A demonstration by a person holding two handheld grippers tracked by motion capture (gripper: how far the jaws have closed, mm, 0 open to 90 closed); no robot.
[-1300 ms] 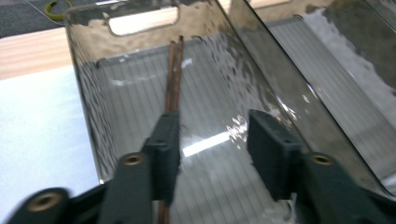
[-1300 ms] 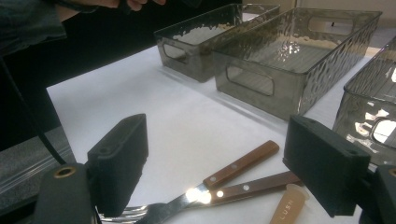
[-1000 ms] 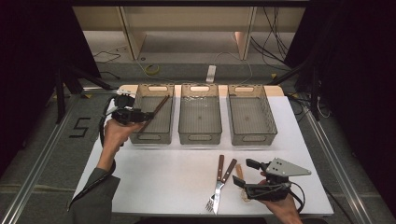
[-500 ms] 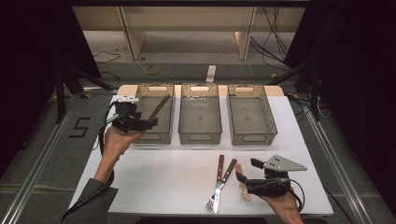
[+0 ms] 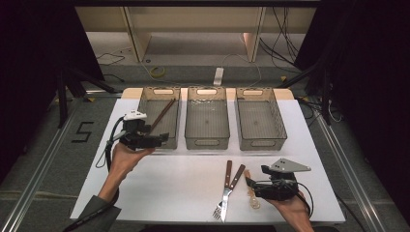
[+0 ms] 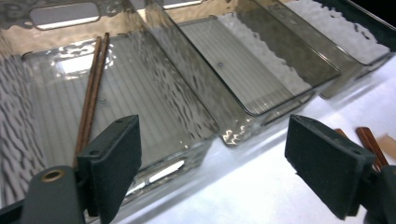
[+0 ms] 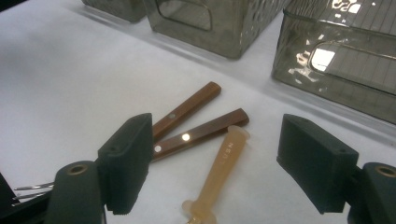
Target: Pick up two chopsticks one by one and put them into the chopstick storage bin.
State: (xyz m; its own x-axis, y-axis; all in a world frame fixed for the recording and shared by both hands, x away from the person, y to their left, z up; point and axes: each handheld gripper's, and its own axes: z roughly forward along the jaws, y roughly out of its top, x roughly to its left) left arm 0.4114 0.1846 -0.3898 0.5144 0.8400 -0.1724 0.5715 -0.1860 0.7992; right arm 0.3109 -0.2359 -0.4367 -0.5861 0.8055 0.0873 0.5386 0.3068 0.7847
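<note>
Here both grippers gape empty: left gripper just widened beside chopsticks, right gripper perhaps narrowing over spoon

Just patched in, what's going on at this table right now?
Cutlery is being sorted into three clear bins. The chopsticks lie in the left bin; the left gripper, jaws just opened and empty, sits at that bin's near end. The right gripper hovers open over the pale plastic utensil, beside the wooden-handled knife and fork on the table. Middle bin and right bin look empty.
</note>
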